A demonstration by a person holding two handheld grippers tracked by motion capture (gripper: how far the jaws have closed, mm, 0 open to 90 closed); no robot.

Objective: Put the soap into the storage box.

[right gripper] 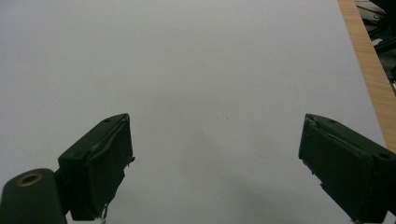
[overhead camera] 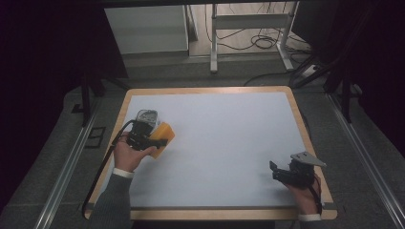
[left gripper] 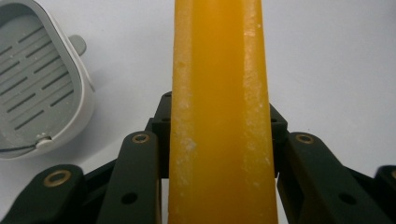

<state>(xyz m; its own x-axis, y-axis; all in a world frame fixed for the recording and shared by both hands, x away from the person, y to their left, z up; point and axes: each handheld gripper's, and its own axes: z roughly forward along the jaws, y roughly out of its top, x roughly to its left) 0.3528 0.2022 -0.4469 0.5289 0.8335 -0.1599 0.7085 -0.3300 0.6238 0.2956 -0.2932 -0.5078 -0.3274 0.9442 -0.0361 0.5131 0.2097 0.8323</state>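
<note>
No writing could be read on anything. Near the worktop's [overhead camera: 210, 143] left edge, the left hand-held gripper [overhead camera: 157, 141] clenched the orange soap bar [left gripper: 219, 112], its long axis running straight out between the jaws. A grey soap dish [left gripper: 32, 79] lay just beside. Near the right edge, the right hand-held gripper [right gripper: 215, 163] stood released, empty.

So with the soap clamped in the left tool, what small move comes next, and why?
Probably carry the soap sideways over the dish and lower it in. The left tool is shut on the bar, the slotted dish lies empty right beside it, and the right tool waits open and apart over bare table.
</note>
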